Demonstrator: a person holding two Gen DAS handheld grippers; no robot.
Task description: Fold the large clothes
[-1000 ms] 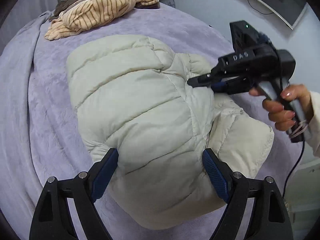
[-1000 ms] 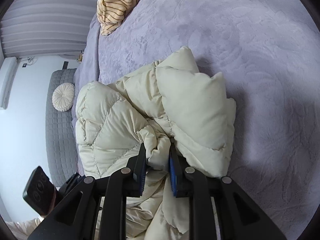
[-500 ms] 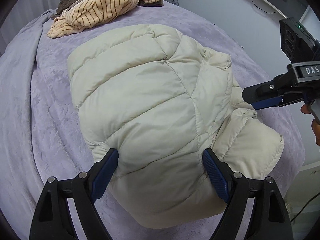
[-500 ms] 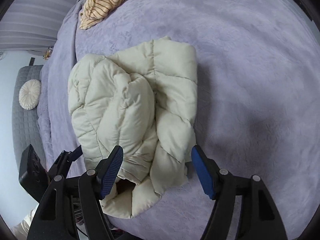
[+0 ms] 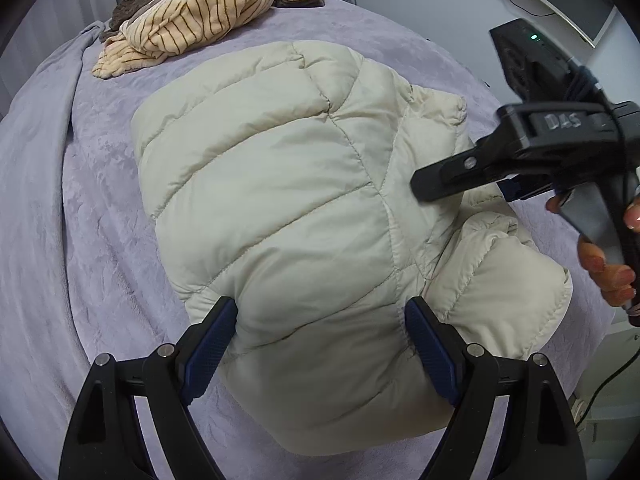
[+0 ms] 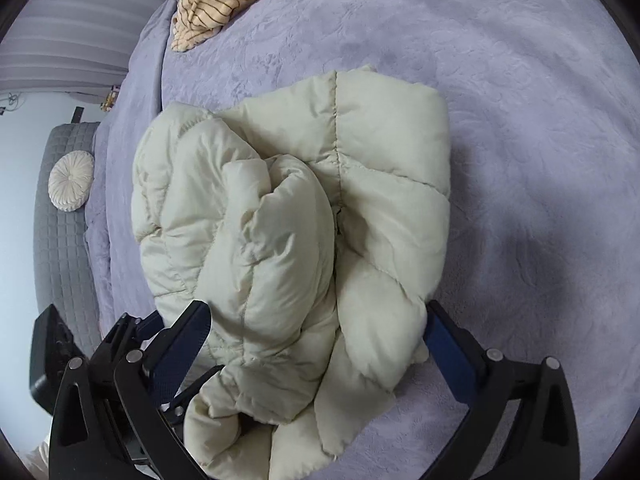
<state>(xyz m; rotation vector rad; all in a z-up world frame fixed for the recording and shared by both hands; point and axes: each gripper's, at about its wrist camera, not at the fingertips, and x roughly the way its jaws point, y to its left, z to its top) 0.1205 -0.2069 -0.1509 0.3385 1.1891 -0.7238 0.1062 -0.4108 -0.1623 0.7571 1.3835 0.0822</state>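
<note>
Puffer jacket (image 5: 288,216) lies bundled mid-bed (image 5: 80,240), part-folded. Left hand-held gripper (image 5: 320,352) and right hand-held gripper (image 6: 320,356) both spread apart, holding nothing, hovering at jacket's near edge. Next, prob.: regrip loose sleeve (image 6: 352,392) and tuck it in, though sleeve vs hem is unclear.

striped garment (image 5: 200,16), lilac blanket (image 5: 80,208), round cushion (image 6: 70,180)

**Camera setup: two wrist fisheyes, both on the jacket**

Left wrist cam sits close above the puffer jacket (image 5: 288,216), looking down and across it toward the striped garment (image 5: 200,16) at its far side. Right wrist cam looks down on the jacket (image 6: 296,232) from an adjacent side, equally close. Shared: jacket, purple blanket (image 5: 80,220), striped garment (image 6: 216,0). Each view also catches the other gripper: right gripper (image 5: 448,184) at the jacket's right, left gripper (image 6: 132,340) at its lower left.
</note>
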